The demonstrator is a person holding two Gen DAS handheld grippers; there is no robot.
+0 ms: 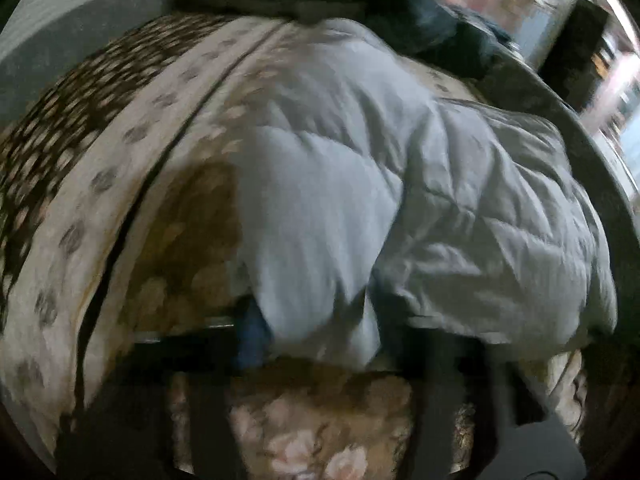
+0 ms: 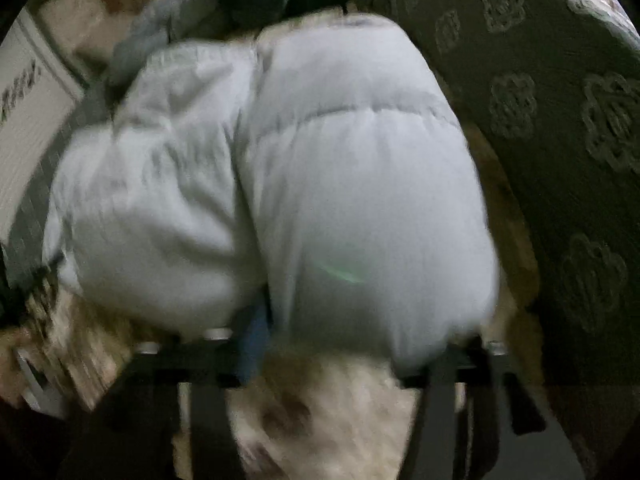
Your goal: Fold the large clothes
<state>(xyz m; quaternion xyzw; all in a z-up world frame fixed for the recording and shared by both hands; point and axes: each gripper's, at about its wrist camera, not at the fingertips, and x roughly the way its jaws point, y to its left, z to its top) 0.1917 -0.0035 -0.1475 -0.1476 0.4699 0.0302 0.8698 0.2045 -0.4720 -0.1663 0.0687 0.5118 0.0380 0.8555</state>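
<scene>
A: Nearest the lens in the left wrist view, the left claw (image 1: pixel 320 344) has the pale quilted jacket (image 1: pixel 360 200) bunched between its two dark fingers. Is it clamped?

B: It looks so. The fabric fills the gap from finger to finger, and a fold spills over the bar, so the claw is closed on a thick edge of the jacket. Padding that bulky keeps the fingers fairly wide even in a firm grip.

A: And the right claw (image 2: pixel 340 344)?

B: Much the same in the right wrist view: the puffy white panel sits wedged between its fingers, bulging upward. It grips the jacket too. Both pictures are blurred, so the exact seam held cannot be told.

A: Why hold it at two places?

B: Probably to carry one edge over as a fold; a garment this large sags if lifted from one point.

A: What lies under it?

B: A floral bedspread (image 1: pixel 312 420) on a bed, just below the claws, with a spotted cream blanket (image 1: pixel 120 184) running off to the left. The jacket rests on these, its far part spread flat.

A: Beyond that?

B: Dark clothes (image 1: pixel 420 20) heaped at the far end, and in the right view a grey cover with embossed flowers (image 2: pixel 560 120) alongside.
</scene>
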